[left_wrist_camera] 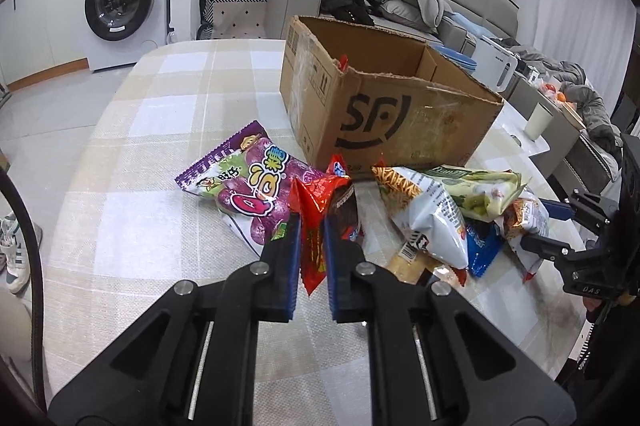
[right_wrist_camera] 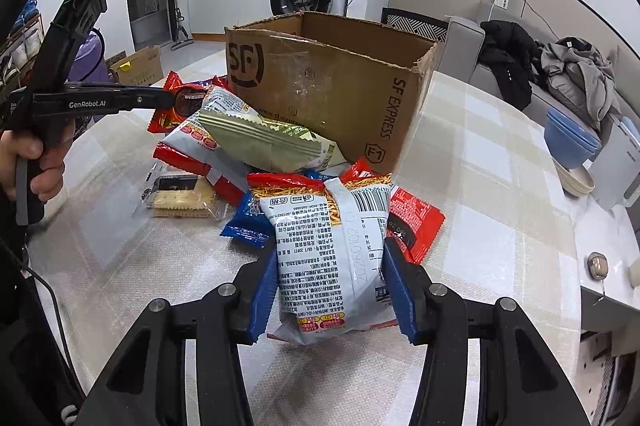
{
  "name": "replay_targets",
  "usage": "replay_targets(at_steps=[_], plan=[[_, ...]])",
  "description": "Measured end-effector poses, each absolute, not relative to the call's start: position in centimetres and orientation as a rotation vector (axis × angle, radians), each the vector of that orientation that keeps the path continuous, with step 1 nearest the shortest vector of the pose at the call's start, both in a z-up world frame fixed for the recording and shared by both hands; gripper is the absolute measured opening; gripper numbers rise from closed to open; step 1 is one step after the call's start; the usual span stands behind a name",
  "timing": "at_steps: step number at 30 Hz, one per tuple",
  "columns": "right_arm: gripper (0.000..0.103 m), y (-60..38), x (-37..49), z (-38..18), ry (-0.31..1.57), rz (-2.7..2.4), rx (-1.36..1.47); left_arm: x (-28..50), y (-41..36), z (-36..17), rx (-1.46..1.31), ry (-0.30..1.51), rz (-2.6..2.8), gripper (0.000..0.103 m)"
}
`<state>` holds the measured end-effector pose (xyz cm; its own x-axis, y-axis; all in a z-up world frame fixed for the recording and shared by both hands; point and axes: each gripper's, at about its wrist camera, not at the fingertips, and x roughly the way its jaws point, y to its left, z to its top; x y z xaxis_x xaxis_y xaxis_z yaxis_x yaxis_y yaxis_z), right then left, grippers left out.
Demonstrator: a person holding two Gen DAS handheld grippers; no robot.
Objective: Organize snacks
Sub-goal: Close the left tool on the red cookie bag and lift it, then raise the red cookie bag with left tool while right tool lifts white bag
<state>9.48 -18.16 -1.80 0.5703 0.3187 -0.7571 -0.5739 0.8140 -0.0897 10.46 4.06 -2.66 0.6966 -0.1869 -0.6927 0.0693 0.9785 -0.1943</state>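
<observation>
The left gripper (left_wrist_camera: pixel 312 226) pinches a red snack pack (left_wrist_camera: pixel 314 222); the cardboard box (left_wrist_camera: pixel 384 105) sits at its 12 o'clock. The right gripper (right_wrist_camera: pixel 330 286) squeezes a white noodle bag (right_wrist_camera: pixel 328 254). Only the right view shows crackers (right_wrist_camera: pixel 180 195) on the counter (right_wrist_camera: pixel 480 185).

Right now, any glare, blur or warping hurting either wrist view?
Left wrist view: strong fisheye bending with dark corners; the red snack packet in the left hand-held gripper is sharp, glossy highlights only. Right wrist view: same warping; glare on the tape across the SF cardboard box; noodle bag print legible.
</observation>
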Motion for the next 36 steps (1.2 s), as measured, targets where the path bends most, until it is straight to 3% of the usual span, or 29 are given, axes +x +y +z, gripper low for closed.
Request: replay_targets(at_steps=[9,12,14,16,24,30,35,36], plan=[[0.051,-18.4,9.4,-1.7,0.809,0.534,-0.347,10.5,2.8,-3.0,-0.071,0.828,-0.111,0.011],[0.051,-18.4,9.4,-1.7,0.812,0.536,-0.344,10.4,2.3,-3.1,-0.020,0.823,-0.078,0.038],[0.051,-18.4,9.4,-1.7,0.814,0.538,-0.342,10.2,2.1,-3.0,0.002,0.807,-0.067,0.066],[0.051,-18.4,9.4,-1.8,0.816,0.536,-0.342,9.9,1.6,-2.9,0.033,0.783,-0.076,0.077],[0.051,-18.4,9.7,-2.2,0.833,0.533,-0.335,10.8,-2.0,-4.2,0.223,0.799,-0.079,0.080],[0.051,-18.5,9.9,-2.4,0.838,0.533,-0.334,11.5,-1.8,-5.7,0.219,0.851,-0.055,0.079],[0.051,-18.6,9.9,-2.4,0.838,0.535,-0.330,11.8,-1.1,-6.0,0.188,0.865,-0.055,0.050],[0.051,-18.5,9.9,-2.4,0.838,0.534,-0.331,11.7,-1.1,-6.1,0.192,0.863,-0.054,0.050]])
